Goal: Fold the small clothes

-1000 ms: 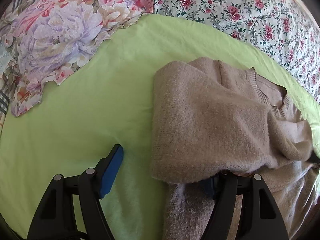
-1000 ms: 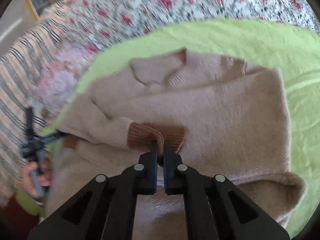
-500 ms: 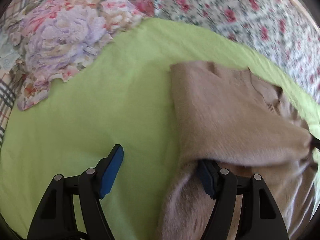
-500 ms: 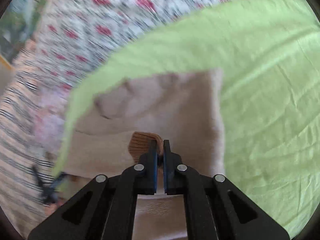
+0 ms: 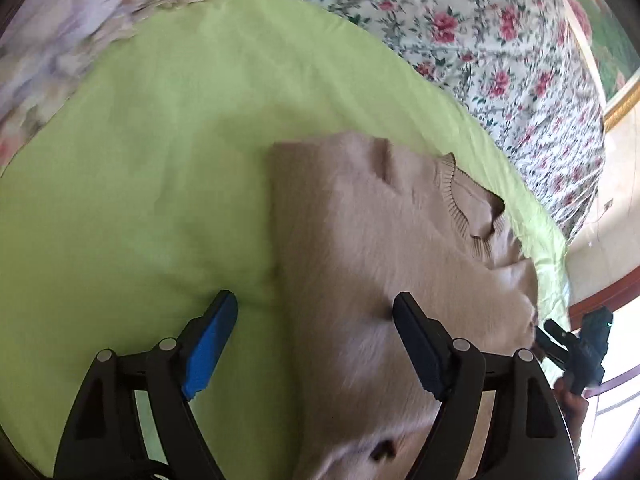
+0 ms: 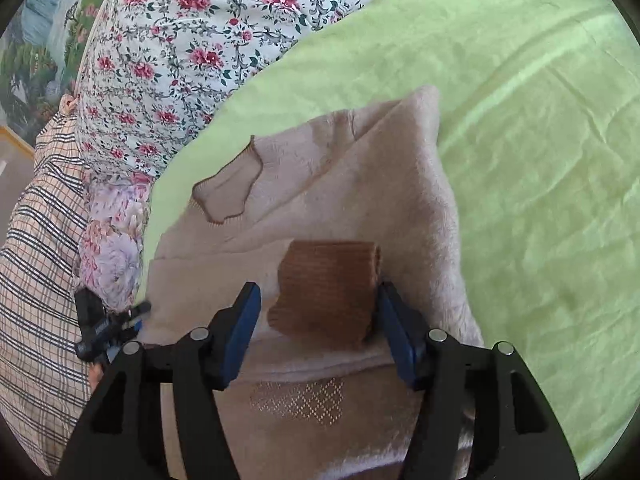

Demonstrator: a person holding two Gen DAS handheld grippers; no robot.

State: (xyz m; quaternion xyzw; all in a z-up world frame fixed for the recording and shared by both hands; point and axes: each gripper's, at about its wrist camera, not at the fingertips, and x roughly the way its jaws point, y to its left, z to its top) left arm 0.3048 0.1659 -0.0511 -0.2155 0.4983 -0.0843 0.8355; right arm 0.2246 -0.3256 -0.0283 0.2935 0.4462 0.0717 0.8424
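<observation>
A beige fuzzy sweater (image 5: 360, 240) lies partly folded on a light green sheet (image 5: 140, 180). Its ribbed neckline (image 5: 460, 204) points to the far side. My left gripper (image 5: 314, 336) is open and hovers over the sweater's left edge, holding nothing. In the right wrist view the sweater (image 6: 360, 184) has a sleeve folded across it, and the sleeve's brown ribbed cuff (image 6: 328, 288) lies between my open right gripper's (image 6: 316, 316) fingers, loose on the sweater body. The other gripper shows at the left edge of that view (image 6: 108, 324).
A rose-patterned quilt (image 5: 480, 40) lies beyond the green sheet. A purple floral cloth (image 6: 112, 248) and a plaid cloth (image 6: 36, 272) lie at the left in the right wrist view. The green sheet (image 6: 540, 160) stretches to the right of the sweater.
My right gripper was shut on the brown cuff and carried the sleeve across the sweater; now it has opened and the cuff lies free. My left gripper shifted right, still open.
</observation>
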